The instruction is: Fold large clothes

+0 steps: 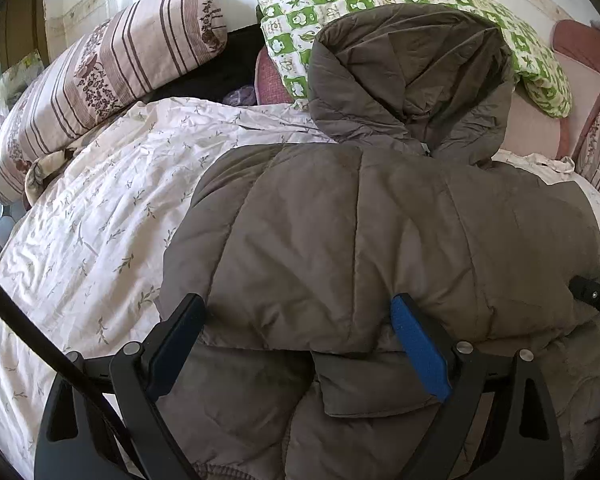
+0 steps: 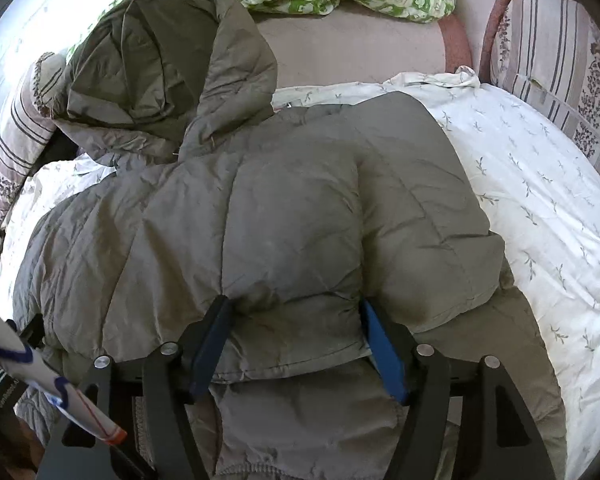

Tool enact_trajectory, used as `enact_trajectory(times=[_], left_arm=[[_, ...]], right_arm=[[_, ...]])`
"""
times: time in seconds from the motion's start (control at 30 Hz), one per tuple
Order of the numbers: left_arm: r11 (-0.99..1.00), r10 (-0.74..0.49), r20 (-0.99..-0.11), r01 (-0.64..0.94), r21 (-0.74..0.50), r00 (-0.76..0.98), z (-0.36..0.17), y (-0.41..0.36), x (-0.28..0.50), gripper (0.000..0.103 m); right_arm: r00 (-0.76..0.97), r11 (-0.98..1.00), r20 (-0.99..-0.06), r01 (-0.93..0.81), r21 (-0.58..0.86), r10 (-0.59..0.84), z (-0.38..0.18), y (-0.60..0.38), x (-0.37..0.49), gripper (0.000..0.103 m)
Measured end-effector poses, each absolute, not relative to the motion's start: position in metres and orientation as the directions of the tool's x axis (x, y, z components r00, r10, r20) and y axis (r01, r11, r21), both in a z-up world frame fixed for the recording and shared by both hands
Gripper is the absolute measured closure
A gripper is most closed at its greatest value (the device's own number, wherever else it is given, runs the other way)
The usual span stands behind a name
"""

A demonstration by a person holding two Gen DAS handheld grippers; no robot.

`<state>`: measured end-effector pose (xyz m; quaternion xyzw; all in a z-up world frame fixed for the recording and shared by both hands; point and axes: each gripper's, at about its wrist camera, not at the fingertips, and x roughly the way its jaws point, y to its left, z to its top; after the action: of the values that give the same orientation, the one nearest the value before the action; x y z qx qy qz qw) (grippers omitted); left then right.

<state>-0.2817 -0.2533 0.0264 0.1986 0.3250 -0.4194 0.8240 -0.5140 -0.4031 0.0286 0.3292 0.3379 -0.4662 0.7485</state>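
A large grey-brown hooded puffer jacket (image 1: 360, 240) lies on a floral white bed sheet (image 1: 92, 216), its hood (image 1: 412, 76) toward the pillows. It also fills the right wrist view (image 2: 268, 216). My left gripper (image 1: 300, 312) has its fingers spread wide on either side of a thick folded layer near the jacket's lower left. My right gripper (image 2: 292, 312) stands the same way around a folded layer on the jacket's right side. The right gripper's finger (image 1: 592, 296) shows at the left wrist view's right edge.
A striped bolster pillow (image 1: 100, 76) lies at the back left. A green-and-white checked pillow (image 1: 380, 4) sits behind the hood. A pink padded headboard (image 2: 360, 48) and a striped cushion (image 2: 556, 56) are at the back right. A black cable (image 1: 40, 340) crosses the left.
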Motion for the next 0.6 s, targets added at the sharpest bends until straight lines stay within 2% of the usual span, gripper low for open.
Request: enact_trajectory(times=[0.23, 0.43, 0.6], left_arm=[[0.571, -0.567, -0.698, 0.820, 0.049, 0.437, 0.029, -0.252, -0.283, 0.010], [0.599, -0.591, -0.655, 0.800, 0.034, 0.470, 0.043, -0.242, -0.279, 0.010], [0.638, -0.567, -0.673, 0.770, 0.006, 0.475, 0.042, -0.239, -0.265, 0.010]], right_arm=[[0.337, 0.327, -0.793, 0.927, 0.185, -0.507, 0.042, -0.399, -0.524, 0.032], [0.337, 0.295, -0.756, 0.935, 0.197, -0.561, 0.057, -0.400, -0.538, 0.032], [0.324, 0.253, -0.759, 0.943, 0.214, -0.565, 0.055, -0.407, -0.550, 0.032]])
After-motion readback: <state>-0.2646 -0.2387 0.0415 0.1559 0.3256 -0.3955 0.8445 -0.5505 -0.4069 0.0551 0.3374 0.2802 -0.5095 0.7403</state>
